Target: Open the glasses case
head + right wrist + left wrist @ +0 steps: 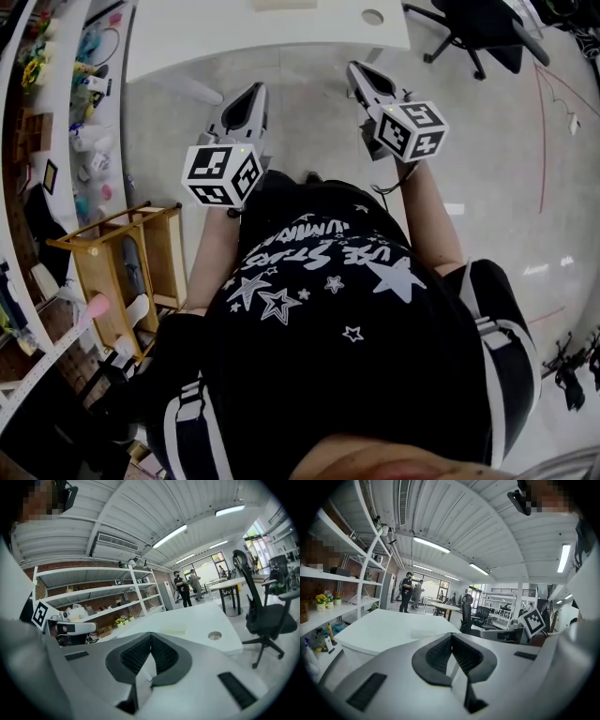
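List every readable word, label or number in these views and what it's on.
"USE" and "STARS": white print on the person's black shirt, slanted, so the reading is uncertain.
Another line of print above those words on the shirt: too warped to read.
Left marker cube and right marker cube: black-and-white square patterns only, no letters.
Shelf items: any labels are too small to read.

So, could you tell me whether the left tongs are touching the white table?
Apart: the head view shows a strip of floor between the left tongs and the white table.
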A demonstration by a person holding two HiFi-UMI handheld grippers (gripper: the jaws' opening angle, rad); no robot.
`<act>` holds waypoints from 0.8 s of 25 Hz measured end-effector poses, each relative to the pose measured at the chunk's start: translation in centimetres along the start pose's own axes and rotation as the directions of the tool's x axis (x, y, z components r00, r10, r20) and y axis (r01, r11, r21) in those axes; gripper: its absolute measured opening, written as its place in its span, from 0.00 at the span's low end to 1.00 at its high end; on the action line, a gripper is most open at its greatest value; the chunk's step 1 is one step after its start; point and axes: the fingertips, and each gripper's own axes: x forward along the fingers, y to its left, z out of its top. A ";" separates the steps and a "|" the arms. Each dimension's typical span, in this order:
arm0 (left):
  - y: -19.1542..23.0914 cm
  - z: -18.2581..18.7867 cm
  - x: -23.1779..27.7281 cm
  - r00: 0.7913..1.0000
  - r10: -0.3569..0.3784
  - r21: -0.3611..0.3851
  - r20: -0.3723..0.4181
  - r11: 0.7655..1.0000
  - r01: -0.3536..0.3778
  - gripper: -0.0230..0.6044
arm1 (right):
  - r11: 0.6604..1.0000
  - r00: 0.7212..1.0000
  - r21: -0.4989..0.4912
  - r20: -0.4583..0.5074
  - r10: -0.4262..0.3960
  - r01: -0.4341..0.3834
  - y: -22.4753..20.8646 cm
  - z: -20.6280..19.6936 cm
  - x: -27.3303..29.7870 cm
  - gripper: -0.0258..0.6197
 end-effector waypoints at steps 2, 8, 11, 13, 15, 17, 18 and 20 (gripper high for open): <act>0.3 0.3 0.3 1.000 0.008 0.000 0.005 1.000 -0.008 0.06 | 1.000 1.000 -0.004 -0.007 0.003 -0.003 -0.2 0.1 0.4 0.05; 1.9 0.3 1.5 1.000 0.019 -0.014 0.007 1.000 -0.019 0.06 | 1.000 1.000 -0.020 -0.020 0.007 -0.007 -0.9 0.5 1.9 0.05; 2.8 0.4 2.8 1.000 0.011 -0.010 0.004 1.000 -0.011 0.06 | 1.000 1.000 -0.027 -0.018 -0.002 0.002 -1.5 1.0 2.9 0.05; 3.4 0.6 3.8 1.000 0.000 -0.002 -0.001 1.000 0.000 0.06 | 1.000 1.000 -0.024 -0.013 -0.013 0.012 -2.1 1.4 3.6 0.05; 4.2 0.8 5.0 1.000 -0.010 0.004 -0.006 1.000 0.010 0.06 | 0.999 1.000 -0.023 -0.011 -0.024 0.024 -2.5 1.8 4.5 0.05; 5.1 1.0 6.2 1.000 -0.021 0.009 -0.013 1.000 0.021 0.06 | 0.999 0.999 -0.021 -0.011 -0.035 0.035 -3.0 2.2 5.3 0.05; 5.5 1.1 6.9 0.999 -0.027 0.013 -0.018 1.000 0.027 0.06 | 0.999 0.999 -0.020 -0.013 -0.039 0.039 -3.2 2.4 5.7 0.05; 6.2 1.3 8.2 0.999 -0.035 0.026 -0.029 0.999 0.036 0.06 | 0.999 0.999 -0.020 -0.022 -0.047 0.047 -3.7 2.7 6.5 0.05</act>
